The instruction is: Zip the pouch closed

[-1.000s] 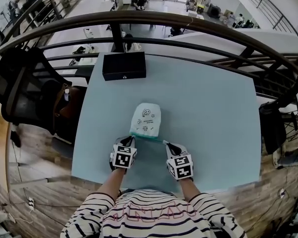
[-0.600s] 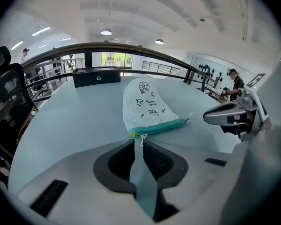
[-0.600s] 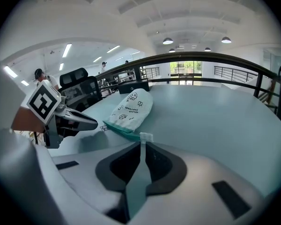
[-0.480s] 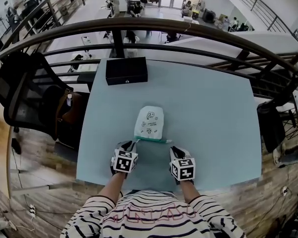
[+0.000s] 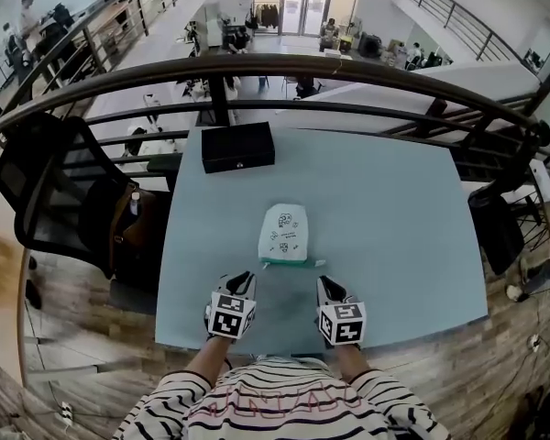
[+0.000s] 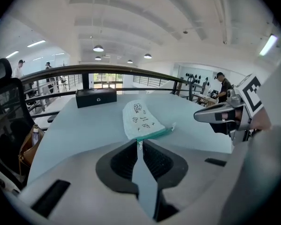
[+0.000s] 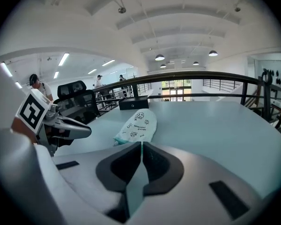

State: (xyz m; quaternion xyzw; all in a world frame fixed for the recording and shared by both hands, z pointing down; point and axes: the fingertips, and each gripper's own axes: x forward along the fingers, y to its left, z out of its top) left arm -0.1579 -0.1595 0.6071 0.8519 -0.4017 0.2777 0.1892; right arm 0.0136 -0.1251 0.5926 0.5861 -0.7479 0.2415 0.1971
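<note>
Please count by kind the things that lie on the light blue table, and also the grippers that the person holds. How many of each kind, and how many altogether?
pouch: 1
black box: 1
grippers: 2, the left gripper and the right gripper, both with jaws together and nothing between them
Total: 4

table (image 5: 394,227): pale blue top, squared-off corners
black box (image 5: 238,147): flat and long, parked at the far edge, left of middle, little round fitting on the front
office chair (image 5: 46,191): black, mesh back, just off the table's left side
brown bag (image 5: 128,232): by the chair seat, close to the table's left edge
railing (image 5: 348,62): dark curved bars right behind the table
floor (image 5: 73,319): wood planks
</note>
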